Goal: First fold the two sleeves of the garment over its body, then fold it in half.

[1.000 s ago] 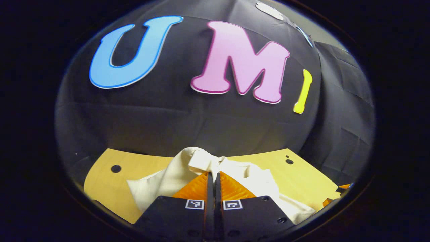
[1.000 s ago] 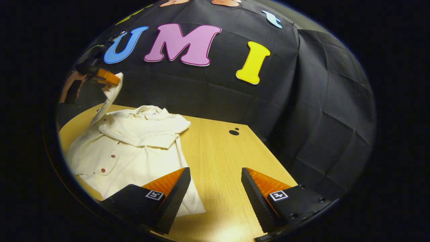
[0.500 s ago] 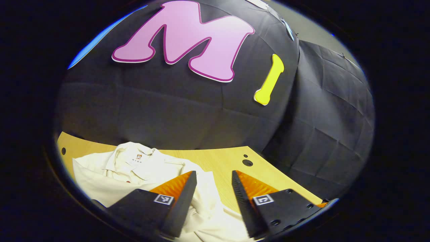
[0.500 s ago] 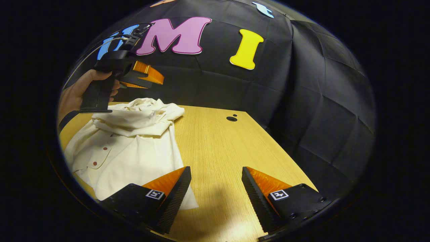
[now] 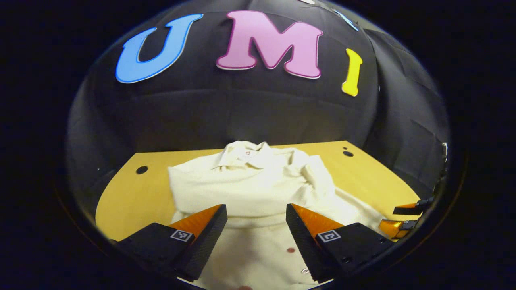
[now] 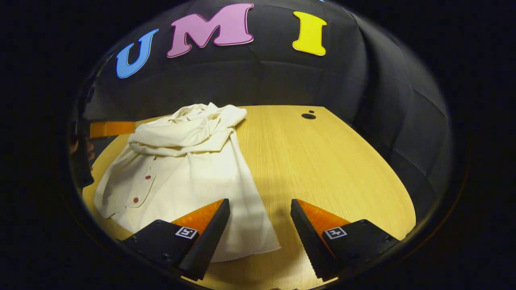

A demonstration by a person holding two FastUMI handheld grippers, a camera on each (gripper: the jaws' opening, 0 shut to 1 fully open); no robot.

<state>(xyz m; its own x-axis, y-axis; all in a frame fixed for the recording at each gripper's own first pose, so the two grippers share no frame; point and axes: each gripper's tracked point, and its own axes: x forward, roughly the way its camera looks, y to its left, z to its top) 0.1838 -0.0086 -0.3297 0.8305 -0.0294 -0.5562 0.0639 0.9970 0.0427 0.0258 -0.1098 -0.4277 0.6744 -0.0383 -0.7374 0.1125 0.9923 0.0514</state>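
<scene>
The shirt [image 5: 250, 189] is lying on the table [image 5: 129, 197], cream coloured with small dark red buttons, collar at the far end toward the wall. Both sleeves [image 6: 181, 135] are folded across the upper body and look kind of bunched up there, not very flat. The lower half is spread out toward the near edge.

The left gripper [image 5: 256, 225] hangs over the shirt's lower middle with its fingers spread wide, nothing between them, just fabric and a button or two underneath. The right gripper [image 6: 260, 225] is also wide open and holding nothing; its left finger sits over the shirt's hem corner while the right finger is over bare wood.

In the right gripper view you can spot the left gripper's orange finger [image 6: 112, 129] at the far left edge, beside the shirt's shoulder, with a bit of a hand [image 6: 80, 151] below it.
</scene>
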